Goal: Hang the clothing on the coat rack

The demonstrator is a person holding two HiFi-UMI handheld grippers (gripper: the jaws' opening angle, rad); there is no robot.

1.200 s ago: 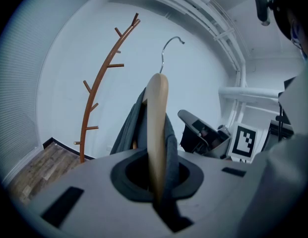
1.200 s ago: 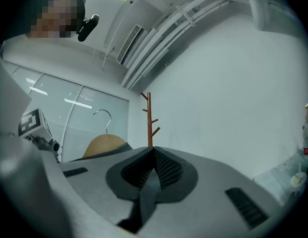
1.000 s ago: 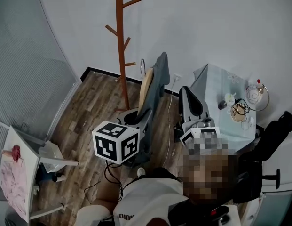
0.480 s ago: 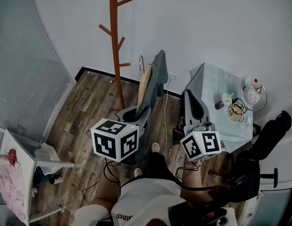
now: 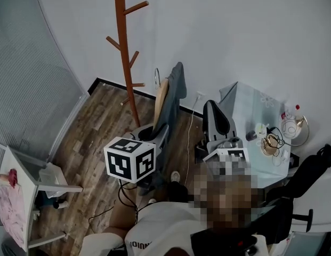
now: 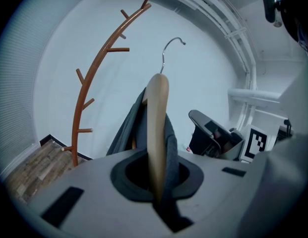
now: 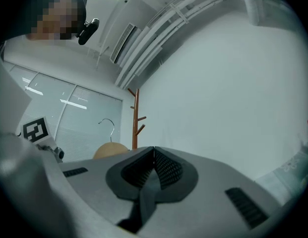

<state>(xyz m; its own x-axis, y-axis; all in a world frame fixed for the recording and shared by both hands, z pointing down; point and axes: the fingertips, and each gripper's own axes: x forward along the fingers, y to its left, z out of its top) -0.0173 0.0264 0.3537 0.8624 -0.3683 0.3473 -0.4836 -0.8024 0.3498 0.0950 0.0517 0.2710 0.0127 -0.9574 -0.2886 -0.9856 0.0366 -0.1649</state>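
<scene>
A brown wooden coat rack (image 5: 122, 57) with short pegs stands by the white wall, and it shows too in the left gripper view (image 6: 92, 76) and the right gripper view (image 7: 136, 125). My left gripper (image 5: 154, 135) is shut on a wooden hanger (image 6: 156, 123) that carries a grey garment (image 6: 169, 138). The hanger's metal hook (image 6: 172, 47) points up, short of the rack and to its right. The garment (image 5: 176, 92) hangs down over the hanger. To the right, my right gripper (image 5: 216, 122) is shut with nothing between its pads (image 7: 163, 170).
A table with a light blue cloth (image 5: 245, 103) holds small items at the right. Beyond it stands a black office chair (image 5: 309, 167). A white shelf (image 5: 32, 188) with pink cloth (image 5: 6, 207) is at the left, next to a glass partition. Cables lie on the wood floor (image 5: 98, 127).
The view has shifted, so the coat rack now sits further left and higher in the picture. The left gripper still holds the hanger with the garment; the right gripper keeps its place beside it.
</scene>
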